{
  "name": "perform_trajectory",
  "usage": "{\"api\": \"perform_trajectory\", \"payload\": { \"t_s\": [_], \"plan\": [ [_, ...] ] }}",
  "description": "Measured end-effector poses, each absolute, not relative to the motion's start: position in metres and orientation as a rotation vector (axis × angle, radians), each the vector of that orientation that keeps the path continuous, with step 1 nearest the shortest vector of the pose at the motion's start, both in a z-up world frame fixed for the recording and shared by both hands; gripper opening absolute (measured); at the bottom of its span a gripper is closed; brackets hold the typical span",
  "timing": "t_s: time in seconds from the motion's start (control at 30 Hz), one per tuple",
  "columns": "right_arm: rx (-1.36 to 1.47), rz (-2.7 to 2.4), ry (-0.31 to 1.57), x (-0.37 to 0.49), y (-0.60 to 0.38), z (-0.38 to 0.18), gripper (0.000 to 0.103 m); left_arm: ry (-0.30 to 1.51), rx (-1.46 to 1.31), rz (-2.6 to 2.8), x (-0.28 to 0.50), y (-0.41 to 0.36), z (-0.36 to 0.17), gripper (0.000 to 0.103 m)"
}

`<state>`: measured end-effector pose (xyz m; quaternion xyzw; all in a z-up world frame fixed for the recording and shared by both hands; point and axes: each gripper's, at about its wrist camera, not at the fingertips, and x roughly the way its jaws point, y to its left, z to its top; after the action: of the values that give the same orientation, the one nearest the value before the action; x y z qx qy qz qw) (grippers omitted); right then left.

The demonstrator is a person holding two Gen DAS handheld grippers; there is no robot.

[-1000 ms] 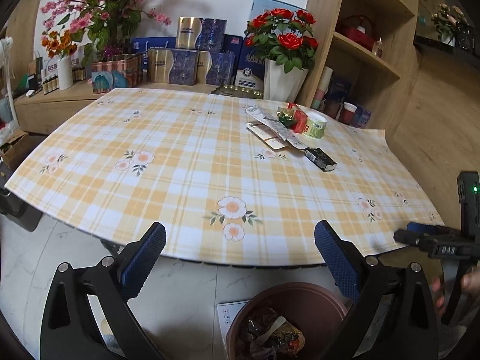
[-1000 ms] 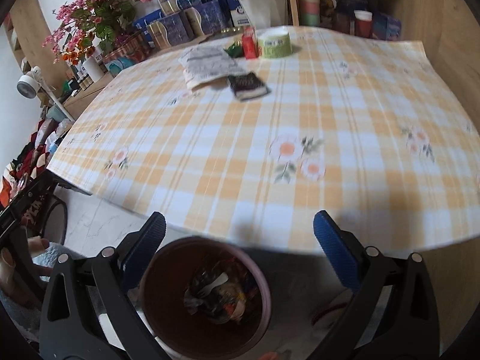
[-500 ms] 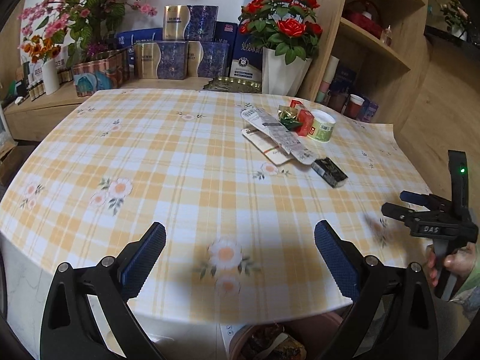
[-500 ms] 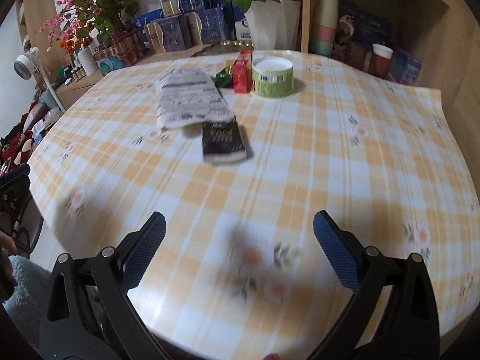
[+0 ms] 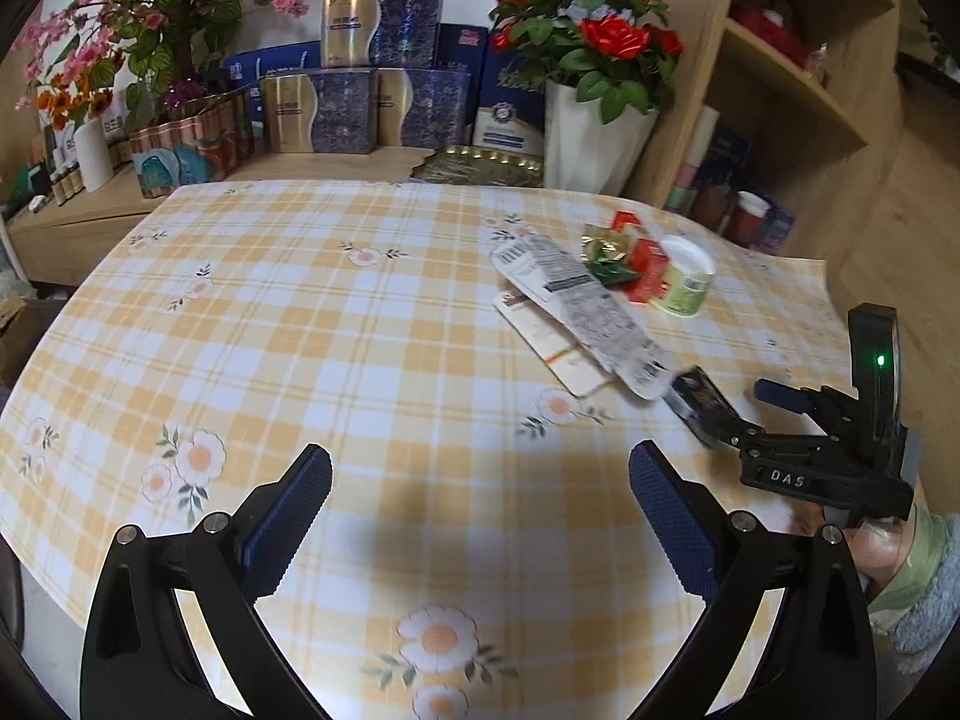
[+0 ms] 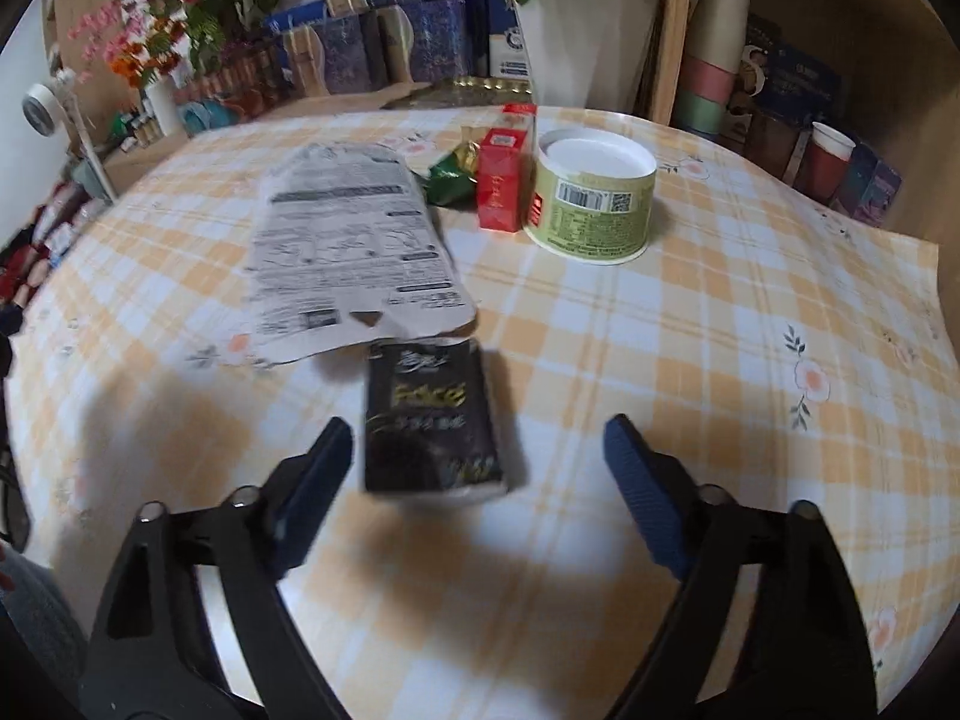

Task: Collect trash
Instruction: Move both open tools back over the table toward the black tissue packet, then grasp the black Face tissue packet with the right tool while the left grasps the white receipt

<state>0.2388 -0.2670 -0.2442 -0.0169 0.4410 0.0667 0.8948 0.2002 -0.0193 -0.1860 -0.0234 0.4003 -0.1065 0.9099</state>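
A table covered with a yellow-and-white checked cloth (image 5: 372, 360) carries a small heap of trash toward its far right side. Nearest the right gripper (image 6: 477, 468) lies a black packet (image 6: 429, 420) with gold lettering, flat on the cloth, its near end level with the gripper's blue fingertips (image 6: 318, 462). The jaws are closing, but a clear gap shows on each side of the packet — the pads do not touch it, and nothing is gripped.

Just beyond the packet, and overlapping its far end, lies a flattened white printed carton (image 6: 354, 252). Behind that sit a crumpled green-and-gold wrapper (image 6: 450, 177), a red box (image 6: 501, 180) standing upright, and a round green tub (image 6: 591, 198) with a white top and a barcode, the box touching or nearly touching the tub.

The left gripper (image 5: 480, 510) hangs above bare cloth on the near side of the table, its 2 fingers wide apart with nothing between them. In its view the right gripper (image 5: 744, 414) reaches in from the right edge, held by a hand (image 5: 870, 546) in a pale green and grey sleeve, its tip over the black packet (image 5: 699, 399).

Behind the table stand a white vase of red roses (image 5: 591, 90), blue and gold gift boxes (image 5: 360, 108) and wooden shelves (image 5: 798, 78).
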Motion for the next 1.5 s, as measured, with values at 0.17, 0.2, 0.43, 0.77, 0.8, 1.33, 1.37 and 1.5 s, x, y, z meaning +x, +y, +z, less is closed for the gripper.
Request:
{"api": "perform_trajectory", "payload": {
  "t_s": [0.17, 0.2, 0.43, 0.77, 0.8, 1.33, 1.37, 1.5],
  "plan": [
    [-0.054, 0.153, 0.915, 0.244, -0.262, -0.255, 0.075, 0.832, -0.082, -0.205, 0.216, -0.021, -0.190, 0.097],
    [-0.061, 0.159, 0.912, 0.244, -0.261, -0.254, 0.075, 0.836, -0.086, -0.201, 0.219, -0.022, -0.192, 0.097],
    [-0.058, 0.183, 0.884, 0.246, -0.258, -0.251, 0.077, 0.861, -0.090, -0.190, 0.231, -0.032, -0.199, 0.097],
    [-0.030, 0.189, 0.878, 0.245, -0.262, -0.252, 0.034, 0.882, -0.130, -0.276, 0.246, -0.053, -0.199, 0.090],
    [-0.027, 0.171, 0.870, 0.244, -0.264, -0.251, 0.034, 0.884, -0.148, -0.300, 0.249, -0.056, -0.199, 0.079],
    [0.060, 0.092, 0.855, 0.242, -0.285, -0.248, 0.033, 0.963, -0.561, -0.349, 0.316, -0.064, -0.235, 0.035],
    [0.054, 0.096, 0.855, 0.242, -0.283, -0.248, 0.033, 0.968, -0.577, -0.334, 0.321, -0.063, -0.238, 0.035],
    [0.054, 0.102, 0.863, 0.243, -0.283, -0.250, 0.033, 0.961, -0.654, -0.306, 0.331, -0.053, -0.249, 0.034]
  ]
}}
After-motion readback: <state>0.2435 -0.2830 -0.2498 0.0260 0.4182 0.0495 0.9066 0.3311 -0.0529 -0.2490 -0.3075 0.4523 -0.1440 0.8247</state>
